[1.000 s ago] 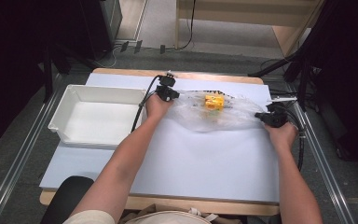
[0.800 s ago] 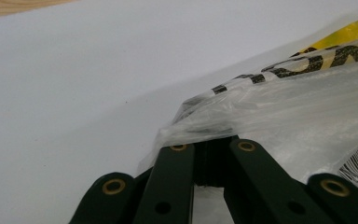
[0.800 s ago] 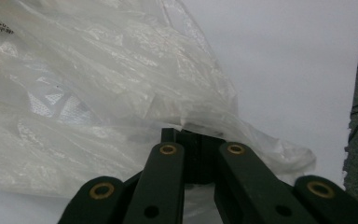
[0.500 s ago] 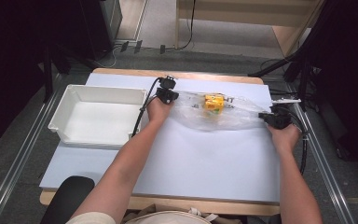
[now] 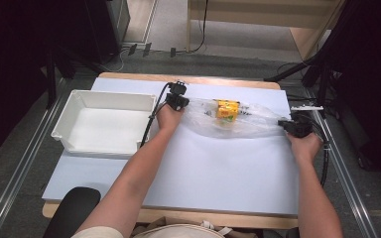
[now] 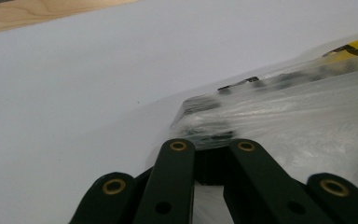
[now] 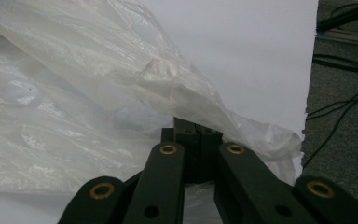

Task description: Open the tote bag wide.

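A clear plastic bag (image 5: 238, 123) lies across the back of the white table, with a yellow packet (image 5: 226, 109) inside it. My left gripper (image 5: 183, 103) is shut on the bag's left end; in the left gripper view the bag (image 6: 279, 112) is pinched between the closed black jaws (image 6: 212, 142). At the bag's right end my right gripper (image 5: 284, 124) is shut on the crumpled film (image 7: 121, 107), which drapes over its closed jaws (image 7: 196, 133). The bag is stretched between the two grippers.
An empty white tray (image 5: 74, 111) stands at the left of the table, beside my left forearm. Cables run from both grippers. The table's right edge (image 5: 297, 148) is close to my right hand, with floor and cables beyond.
My right gripper has edged slightly right along the table, drawing the bag's end with it. The left hand has stayed put.
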A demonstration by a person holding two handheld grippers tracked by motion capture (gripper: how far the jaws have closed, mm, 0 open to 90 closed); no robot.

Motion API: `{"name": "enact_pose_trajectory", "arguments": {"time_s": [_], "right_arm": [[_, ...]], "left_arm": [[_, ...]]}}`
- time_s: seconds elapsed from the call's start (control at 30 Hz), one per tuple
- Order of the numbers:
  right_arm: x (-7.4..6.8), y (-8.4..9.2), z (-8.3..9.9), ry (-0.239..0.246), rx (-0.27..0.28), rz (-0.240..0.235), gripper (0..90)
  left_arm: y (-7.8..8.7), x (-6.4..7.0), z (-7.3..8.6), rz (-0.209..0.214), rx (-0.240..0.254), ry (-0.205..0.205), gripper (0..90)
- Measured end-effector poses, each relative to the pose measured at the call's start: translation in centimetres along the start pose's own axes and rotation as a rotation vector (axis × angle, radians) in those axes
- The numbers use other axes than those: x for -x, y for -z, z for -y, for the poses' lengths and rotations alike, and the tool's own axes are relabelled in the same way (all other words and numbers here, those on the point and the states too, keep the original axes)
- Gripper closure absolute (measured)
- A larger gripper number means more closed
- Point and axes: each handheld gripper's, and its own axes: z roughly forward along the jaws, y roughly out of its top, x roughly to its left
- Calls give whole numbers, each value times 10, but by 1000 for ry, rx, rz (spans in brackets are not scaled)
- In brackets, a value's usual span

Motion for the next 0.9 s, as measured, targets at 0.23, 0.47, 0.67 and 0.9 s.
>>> {"name": "enact_pose_trajectory", "arguments": {"time_s": [0.23,0.47,0.67,0.9], "right_arm": [[4,2,1,2,0,13,900],[0,2,-2,-53,-9,6,900],[-4,11,-14,-30,17,-30,900],[-14,25,-21,16,50,-98,824]], "left_arm": [[0,0,-1,-9,-6,27,900],[0,0,-8,-7,-51,95,900],[9,1,-15,77,-26,65,885],[27,7,-24,160,0,26,705]]}}
